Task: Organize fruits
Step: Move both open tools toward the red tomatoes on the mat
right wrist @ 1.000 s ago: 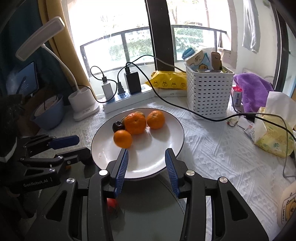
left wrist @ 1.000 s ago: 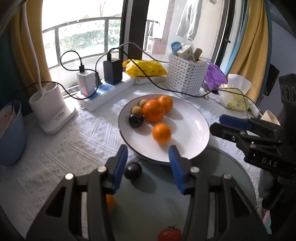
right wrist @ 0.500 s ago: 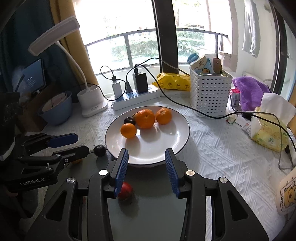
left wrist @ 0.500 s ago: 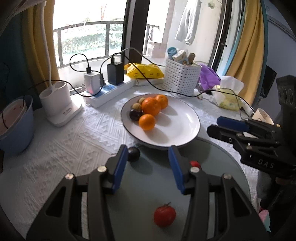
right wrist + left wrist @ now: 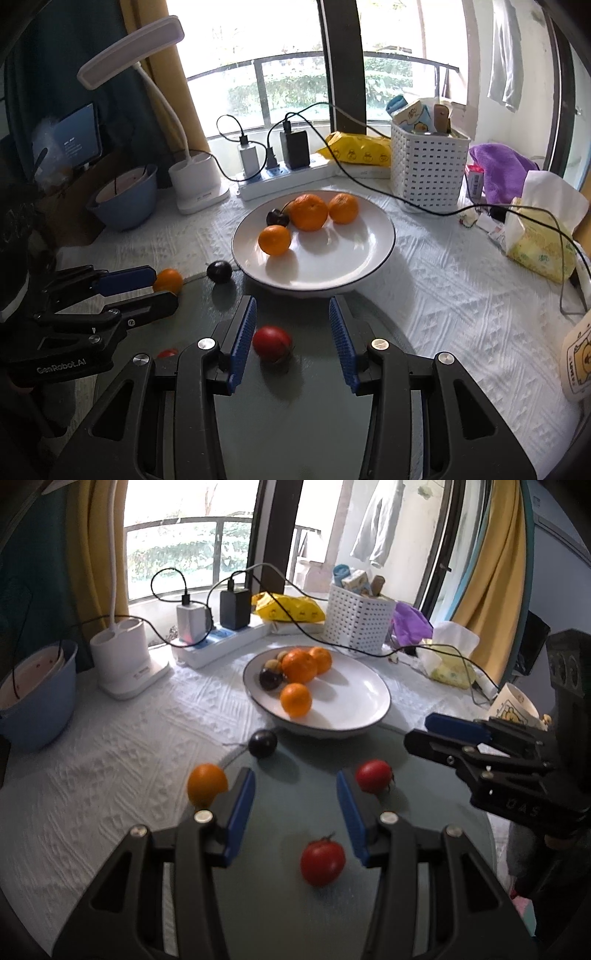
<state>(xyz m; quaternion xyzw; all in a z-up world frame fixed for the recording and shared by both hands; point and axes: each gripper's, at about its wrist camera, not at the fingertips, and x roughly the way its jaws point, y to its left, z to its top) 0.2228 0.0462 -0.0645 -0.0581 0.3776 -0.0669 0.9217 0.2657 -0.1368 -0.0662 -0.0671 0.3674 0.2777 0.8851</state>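
Left tongs (image 5: 295,805) partly spread, empty, above round grey-green glass table (image 5: 280,904). Right tongs (image 5: 292,334) partly spread, small red tomato (image 5: 272,344) between blue pads, untouched.

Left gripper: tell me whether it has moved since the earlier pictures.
Yes. The left gripper has pulled back from the white plate, which now sits farther up its view.

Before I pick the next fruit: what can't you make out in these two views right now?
- Second tomato: right wrist view, mostly hidden behind the right gripper finger.
- Small fruits behind the oranges on the plate: left wrist view, too small to identify.
- Loose orange: left wrist view, lower edge hidden by the left gripper.
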